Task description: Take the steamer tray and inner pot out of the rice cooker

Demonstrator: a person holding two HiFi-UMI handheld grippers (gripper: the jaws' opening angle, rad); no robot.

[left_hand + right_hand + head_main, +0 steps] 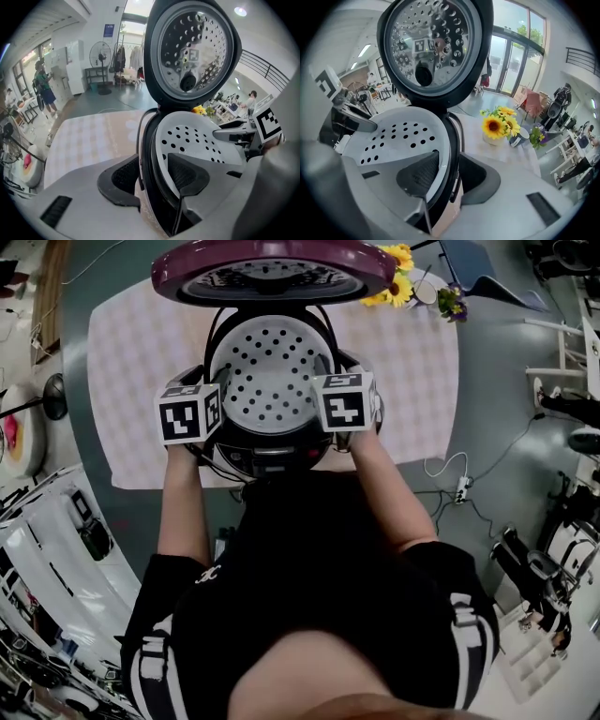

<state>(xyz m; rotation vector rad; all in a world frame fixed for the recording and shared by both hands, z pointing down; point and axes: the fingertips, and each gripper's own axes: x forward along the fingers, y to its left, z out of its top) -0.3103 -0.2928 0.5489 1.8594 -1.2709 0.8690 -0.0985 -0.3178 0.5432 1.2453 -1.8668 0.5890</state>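
- The room is an open workshop hall with a grey floor (pixel 497 390) all round the rice cooker (pixel 272 457). Far behind the cooker stand a pedestal fan (pixel 99 54) and a person (pixel 44 86) to one side and tall glass doors (pixel 511 56) to the other.
- The table (pixel 131 352), under a pale checked cloth, bears the cooker near its front edge, right before the person holding the grippers.
- The rice cooker stands upright with its mouth facing up. Its thin black carrying handle (pixel 139 136) lies folded down round the rim.
- The lid (pixel 272 268), hinged at the cooker's far side, stands open and nearly upright, its holed metal face turned toward the grippers.
- The steamer tray (pixel 270 371) is white and round, so it has no long axis. It sits level in the cooker's mouth, hollow side up; the inner pot beneath it is hidden.
- The left gripper (pixel 152 174) is at the cooker's left side, its jaws drawn narrow. The inner pad (pixel 185 176) lies on the tray's sloping wall and the outer pad (pixel 123 177) against the cooker's black rim, so they clamp the tray's edge.
- The right gripper (pixel 446 174) is at the cooker's right side and grips the tray's edge the same way.
- The sunflowers (pixel 497 125) stand in a small pot behind and to the right of the cooker, well apart from it.
- A white cable (pixel 459 486) lies on the floor to the right of the cooker.
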